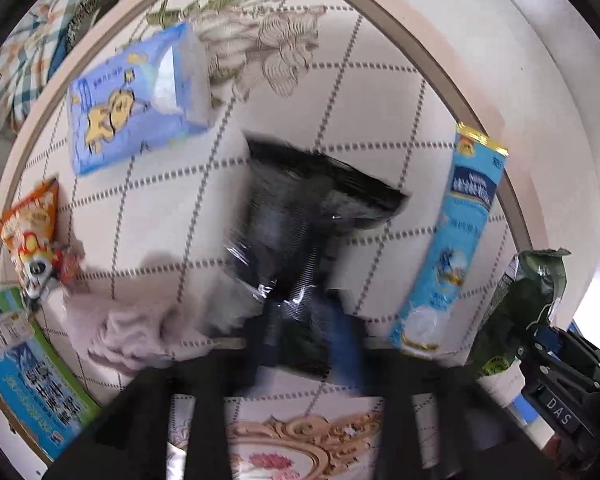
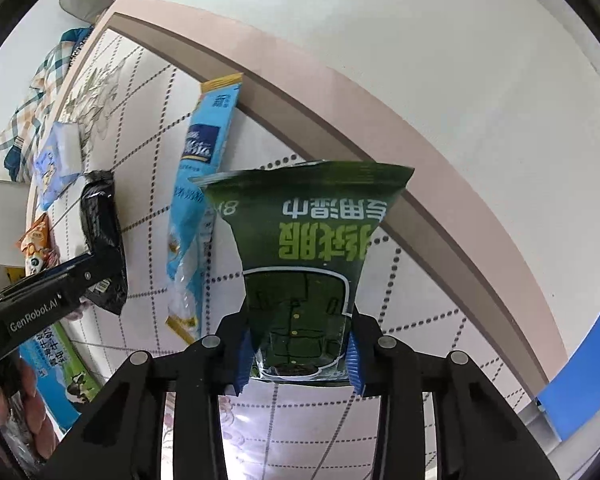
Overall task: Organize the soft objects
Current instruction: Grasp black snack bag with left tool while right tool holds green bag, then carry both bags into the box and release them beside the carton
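Presently both claws loaded. Right gripper [image 2: 298,354] pinching green wipes packet [image 2: 306,256] by its lower end, blue pads [image 2: 242,360] pressed into both side edges, packet standing upright over quilted table [image 2: 420,300], print upside down. Left gripper [image 1: 306,328] clamped on black pouch [image 1: 308,216]; wrist view motion-blurred, yet right view confirms jaws closed on pouch at 9 o'clock. Long light-blue packet [image 2: 198,184] lying between the two held items, toward 12 o'clock near table rim. Blue tissue pack [image 1: 136,100] at 10 o'clock, orange snack bag [image 1: 32,232] at 9 o'clock, pale cloth [image 1: 140,332] at 8 o'clock, green-and-blue carton [image 1: 28,368] at 7 o'clock overhanging edge. Likely mid-carry, sorting packets into a group. For a good placement: keep pinch firm but not crushing, since film slips and sags; lower flat beside like items, clear of light-blue packet; release only once packet rests fully on table, well inside rim.
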Motion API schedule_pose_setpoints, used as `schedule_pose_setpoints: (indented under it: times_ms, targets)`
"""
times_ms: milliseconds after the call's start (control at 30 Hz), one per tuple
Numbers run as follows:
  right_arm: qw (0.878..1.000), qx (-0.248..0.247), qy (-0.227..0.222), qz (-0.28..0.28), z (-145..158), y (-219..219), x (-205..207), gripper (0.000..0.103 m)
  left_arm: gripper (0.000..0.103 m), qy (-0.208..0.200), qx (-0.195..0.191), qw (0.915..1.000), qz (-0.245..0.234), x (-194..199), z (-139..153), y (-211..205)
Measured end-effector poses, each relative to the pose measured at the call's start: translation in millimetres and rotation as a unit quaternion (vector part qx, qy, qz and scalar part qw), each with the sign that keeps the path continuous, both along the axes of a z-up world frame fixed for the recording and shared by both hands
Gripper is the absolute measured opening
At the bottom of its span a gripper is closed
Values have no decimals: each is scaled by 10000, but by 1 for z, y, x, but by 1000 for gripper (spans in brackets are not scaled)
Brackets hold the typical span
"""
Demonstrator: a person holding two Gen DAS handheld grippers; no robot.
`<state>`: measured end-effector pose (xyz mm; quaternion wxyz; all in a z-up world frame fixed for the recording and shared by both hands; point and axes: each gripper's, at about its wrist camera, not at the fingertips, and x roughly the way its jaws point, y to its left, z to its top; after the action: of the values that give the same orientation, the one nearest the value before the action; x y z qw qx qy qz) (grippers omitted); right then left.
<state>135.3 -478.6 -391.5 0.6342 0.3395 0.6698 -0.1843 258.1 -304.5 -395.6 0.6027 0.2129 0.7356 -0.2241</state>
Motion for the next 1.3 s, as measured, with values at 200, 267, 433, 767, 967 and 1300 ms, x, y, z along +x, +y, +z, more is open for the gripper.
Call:
schedule_pose_setpoints:
  times_ms: [200, 267, 433, 767, 967, 1300]
  targets:
    - [9999, -82, 53, 107, 0, 7, -5, 39, 36, 192, 54, 9998, 9, -15, -17, -4]
    - [9999, -43, 44, 112, -1, 5, -7, 39, 37, 221, -36, 9996, 197, -12, -15, 0]
    - [9999, -106, -50, 82, 2, 5, -6, 39, 69, -39, -60, 9998, 187, -4, -4, 0]
    - [10000, -37, -34, 57, -3, -6, -3, 39, 62, -37, 241, 9995, 207, 0, -41, -33]
    - [9998, -97, -77, 146, 0, -9, -1, 39, 51, -287, 188, 9993, 151, -16, -19, 2]
    - [9973, -173, -439, 569, 45, 21, -3, 38, 50, -571, -725, 9939, 612, -78, 58, 48]
